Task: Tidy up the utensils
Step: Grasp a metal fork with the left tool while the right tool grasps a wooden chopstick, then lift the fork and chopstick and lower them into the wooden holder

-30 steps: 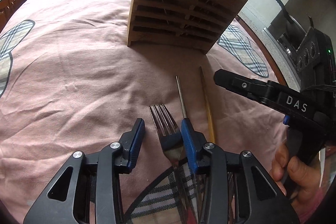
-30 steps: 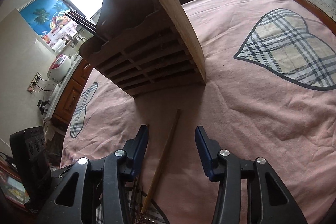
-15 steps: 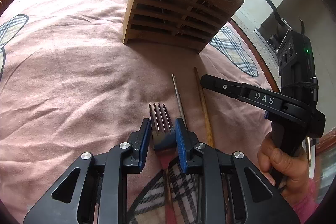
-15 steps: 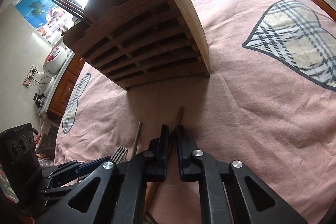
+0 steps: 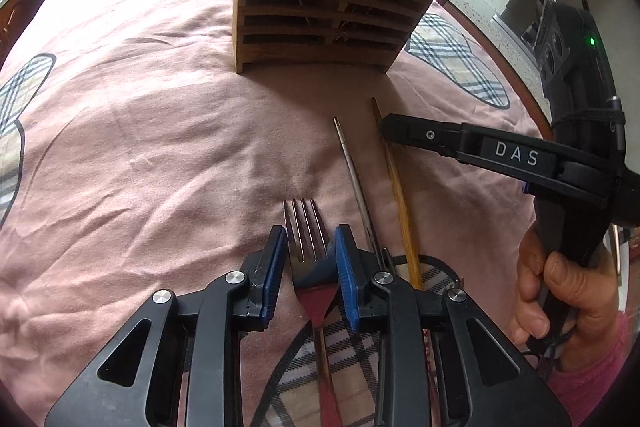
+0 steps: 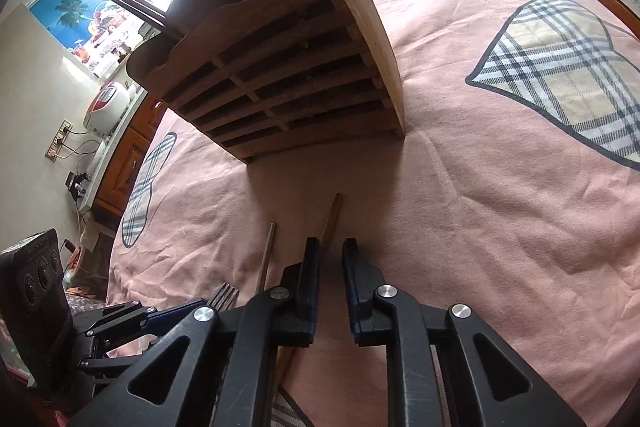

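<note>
A steel fork point(image 5: 306, 239) lies on the pink cloth, tines toward the wooden slatted utensil rack point(image 5: 332, 7). My left gripper point(image 5: 310, 247) is shut on the fork's neck. A thin metal stick point(image 5: 352, 167) and a wooden chopstick point(image 5: 394, 183) lie just right of it. My right gripper point(image 6: 330, 259) hovers above them with nothing between its pads, jaws a narrow gap apart; the wooden chopstick point(image 6: 330, 217) passes under its left finger. In the left wrist view the right gripper point(image 5: 404, 133) reaches in from the right. The rack point(image 6: 288, 67) stands right ahead.
The pink cloth point(image 5: 132, 131) has plaid heart patches point(image 6: 560, 75). Chopsticks and utensils stand in the rack's top. A black appliance point(image 5: 572, 43) and a counter lie beyond the right table edge. A rice cooker point(image 6: 106, 107) sits on a far counter.
My left gripper closed on the fork and now holds it. My right gripper closed from wide open to nearly shut, then reopened slightly, above the wooden chopstick.
</note>
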The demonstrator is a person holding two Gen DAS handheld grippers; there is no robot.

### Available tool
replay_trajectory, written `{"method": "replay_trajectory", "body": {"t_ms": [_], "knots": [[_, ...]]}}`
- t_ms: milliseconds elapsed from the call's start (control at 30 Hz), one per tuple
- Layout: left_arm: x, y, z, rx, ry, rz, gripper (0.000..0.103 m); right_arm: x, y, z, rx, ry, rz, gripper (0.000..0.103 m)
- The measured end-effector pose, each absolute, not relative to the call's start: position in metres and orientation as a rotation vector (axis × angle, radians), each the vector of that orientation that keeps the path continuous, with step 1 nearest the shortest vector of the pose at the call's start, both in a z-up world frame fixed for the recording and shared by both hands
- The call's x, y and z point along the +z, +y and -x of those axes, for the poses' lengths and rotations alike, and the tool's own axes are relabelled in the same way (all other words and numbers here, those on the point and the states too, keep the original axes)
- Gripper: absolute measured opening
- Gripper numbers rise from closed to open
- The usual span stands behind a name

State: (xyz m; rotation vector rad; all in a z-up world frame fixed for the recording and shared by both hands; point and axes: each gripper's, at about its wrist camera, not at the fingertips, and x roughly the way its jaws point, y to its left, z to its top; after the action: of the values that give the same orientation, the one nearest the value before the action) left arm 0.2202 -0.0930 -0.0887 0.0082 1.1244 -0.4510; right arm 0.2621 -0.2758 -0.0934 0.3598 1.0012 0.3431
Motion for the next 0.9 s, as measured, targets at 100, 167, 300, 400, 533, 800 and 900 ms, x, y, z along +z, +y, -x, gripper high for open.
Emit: {"method": "replay_trajectory", "body": {"t_ms": [100, 167, 300, 400, 533, 800, 900], "knots": [[-0.089, -0.098, -0.222, -0.453, 1.122, -0.043, 0.025, -0.093, -0.271, -0.269, 0.339, 1.006, -0.346, 0.027], [-0.09, -0.096, -0.223, -0.462, 1.121, -0.04, 0.025, -0.093, -0.269, -0.273, 0.338, 1.01, -0.339, 0.029], [-0.09, -0.094, -0.218, -0.473, 1.107, -0.066, 0.024, -0.091, -0.26, -0.276, 0.333, 1.017, -0.26, 0.029], [-0.089, -0.093, -0.215, -0.472, 1.101, -0.07, 0.023, -0.089, -0.254, -0.274, 0.312, 1.019, -0.191, 0.02], [-0.083, -0.081, -0.209, -0.471, 1.093, -0.025, 0.021, -0.085, -0.262, -0.266, 0.337, 0.996, -0.244, 0.008], [-0.051, -0.058, -0.187, -0.461, 1.019, 0.013, 0.02, -0.05, -0.271, -0.237, 0.38, 0.902, -0.281, 0.007], [-0.036, -0.052, -0.178, -0.456, 0.981, 0.024, 0.02, -0.036, -0.273, -0.226, 0.39, 0.867, -0.282, 0.006]]}}
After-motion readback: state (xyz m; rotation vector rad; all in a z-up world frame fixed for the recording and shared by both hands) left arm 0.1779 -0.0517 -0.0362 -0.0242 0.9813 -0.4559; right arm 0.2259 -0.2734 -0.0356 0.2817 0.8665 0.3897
